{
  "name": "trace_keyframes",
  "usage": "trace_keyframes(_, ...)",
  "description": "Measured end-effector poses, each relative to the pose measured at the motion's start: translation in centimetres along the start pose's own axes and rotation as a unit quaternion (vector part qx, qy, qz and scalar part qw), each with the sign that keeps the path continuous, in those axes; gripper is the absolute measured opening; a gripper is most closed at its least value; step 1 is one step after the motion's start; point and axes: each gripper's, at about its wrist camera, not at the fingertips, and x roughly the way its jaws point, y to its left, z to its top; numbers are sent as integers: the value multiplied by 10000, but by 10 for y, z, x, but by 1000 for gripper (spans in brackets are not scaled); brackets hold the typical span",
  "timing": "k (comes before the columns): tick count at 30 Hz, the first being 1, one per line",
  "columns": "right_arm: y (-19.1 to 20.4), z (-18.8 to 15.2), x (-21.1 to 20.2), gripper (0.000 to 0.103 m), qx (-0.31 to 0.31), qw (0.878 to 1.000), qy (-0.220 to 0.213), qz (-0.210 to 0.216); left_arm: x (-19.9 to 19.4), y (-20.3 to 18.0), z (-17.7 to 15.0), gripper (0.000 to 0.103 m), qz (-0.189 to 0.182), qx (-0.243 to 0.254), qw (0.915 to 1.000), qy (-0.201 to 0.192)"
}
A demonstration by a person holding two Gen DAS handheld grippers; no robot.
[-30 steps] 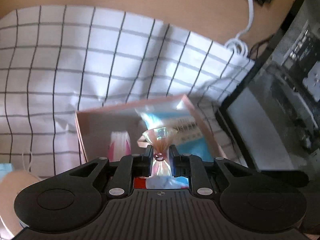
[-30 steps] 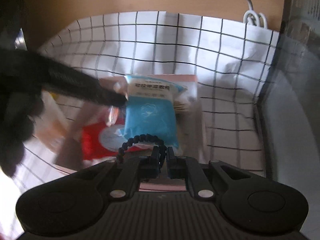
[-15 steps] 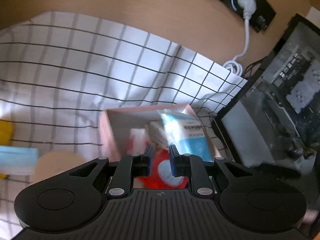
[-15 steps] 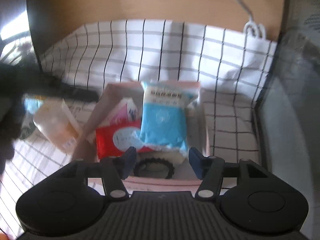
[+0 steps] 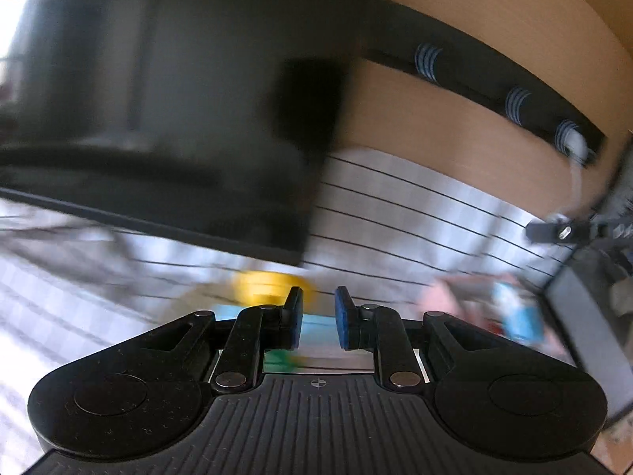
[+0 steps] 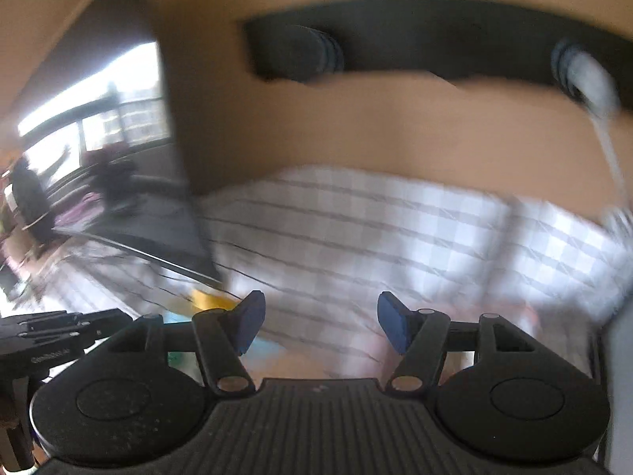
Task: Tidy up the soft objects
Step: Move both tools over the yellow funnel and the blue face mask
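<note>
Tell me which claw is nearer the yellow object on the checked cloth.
Left. The left claw sits right behind the blurred yellow object, which shows just past its left fingertip. The right claw is further right, the yellow object off beyond its left finger.

1. No text can be read with certainty; both views are smeared by motion blur.
2. Small white lettering is seen on a black device (image 6: 47, 356) left of the right gripper (image 6: 320, 326); it stays illegible.
</note>
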Motion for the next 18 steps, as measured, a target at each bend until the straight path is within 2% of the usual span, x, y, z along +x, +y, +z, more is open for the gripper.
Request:
trace_keyframes(3, 54, 32, 3, 65, -427, 9987, -242, 129, -22, 40, 13, 19, 293, 27, 9995, -126)
trace_keyframes(7, 114, 71, 3, 70, -830, 9939, -714, 156, -45, 82, 40, 19, 543, 305, 9976, -297)
trace_keyframes(10, 138, 91, 7, 70, -1016, 9915, -724, 377, -49, 104, 59, 19, 548, 559, 9966, -253)
trace_keyframes(14, 149, 89, 29, 70, -1696, 9830, -108, 694, -31, 118, 64, 19, 47, 629, 9980, -13)
trace_keyframes(18, 149, 57, 70, 70, -2577, 9589, 1046, 565, 9, 115, 51, 19, -617, 511, 9954, 527)
